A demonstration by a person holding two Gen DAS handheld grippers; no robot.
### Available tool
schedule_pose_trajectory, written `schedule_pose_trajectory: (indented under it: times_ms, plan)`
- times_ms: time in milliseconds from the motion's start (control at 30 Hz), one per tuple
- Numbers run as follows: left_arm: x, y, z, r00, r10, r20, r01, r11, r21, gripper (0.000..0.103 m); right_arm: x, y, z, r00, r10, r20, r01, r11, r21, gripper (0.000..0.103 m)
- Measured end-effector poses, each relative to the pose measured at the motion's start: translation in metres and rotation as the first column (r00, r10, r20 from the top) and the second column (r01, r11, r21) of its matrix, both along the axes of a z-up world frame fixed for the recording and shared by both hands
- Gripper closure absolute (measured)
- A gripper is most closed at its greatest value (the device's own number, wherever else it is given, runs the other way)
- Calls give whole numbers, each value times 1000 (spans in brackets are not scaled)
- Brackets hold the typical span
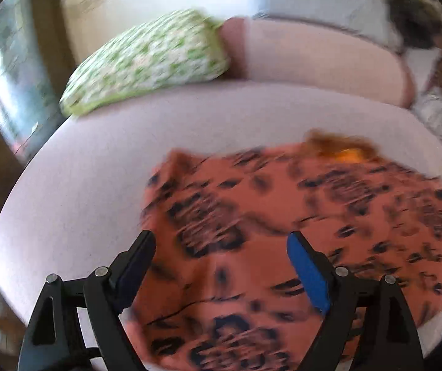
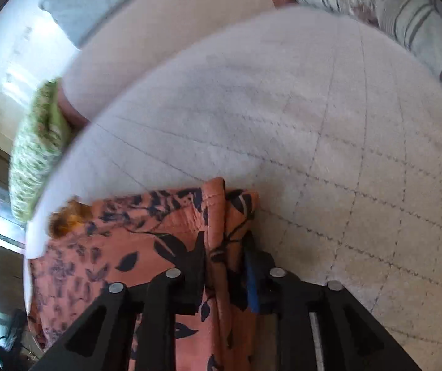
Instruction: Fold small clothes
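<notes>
Daylight floods in from my upper left, glaring white. Both my views smear with motion blur, bending and darkening toward the rims.

The garment is thin matt woven cloth, salmon with a dark leaf print. The bed cover is pale quilted fabric with stitched lines. Both grippers' fingers look like matt black plastic with blue pads and shiny metal pins.
</notes>
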State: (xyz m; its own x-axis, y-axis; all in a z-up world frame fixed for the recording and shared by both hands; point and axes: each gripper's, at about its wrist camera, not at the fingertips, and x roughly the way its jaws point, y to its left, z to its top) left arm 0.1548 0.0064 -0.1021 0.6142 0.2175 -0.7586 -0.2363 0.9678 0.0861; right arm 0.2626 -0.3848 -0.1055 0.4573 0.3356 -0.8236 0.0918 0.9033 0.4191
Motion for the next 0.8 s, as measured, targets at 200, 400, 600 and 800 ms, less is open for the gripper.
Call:
schedule_pose_trajectory:
  times_ms: [200, 400, 600, 800]
  plan:
    - [-43, 63, -7, 989, 147, 0, -147, 987, -61, 16, -56, 9, 65, 989, 21, 146, -18, 1000, -25, 32]
    - [-74, 77, 9, 990, 122, 73, -114, 988, -105, 16, -125, 36, 61, 979, 156, 132, -176, 972, 158, 26]
    - [-61, 91, -45, 985, 36, -166, -97, 921, -378, 79, -134, 37, 14, 993, 119, 16, -120, 982, 144, 27]
    - [-73, 104, -41, 975, 120, -186, -194, 865, -462, 71, -141, 42, 14, 993, 112, 20, -114, 984, 138, 26]
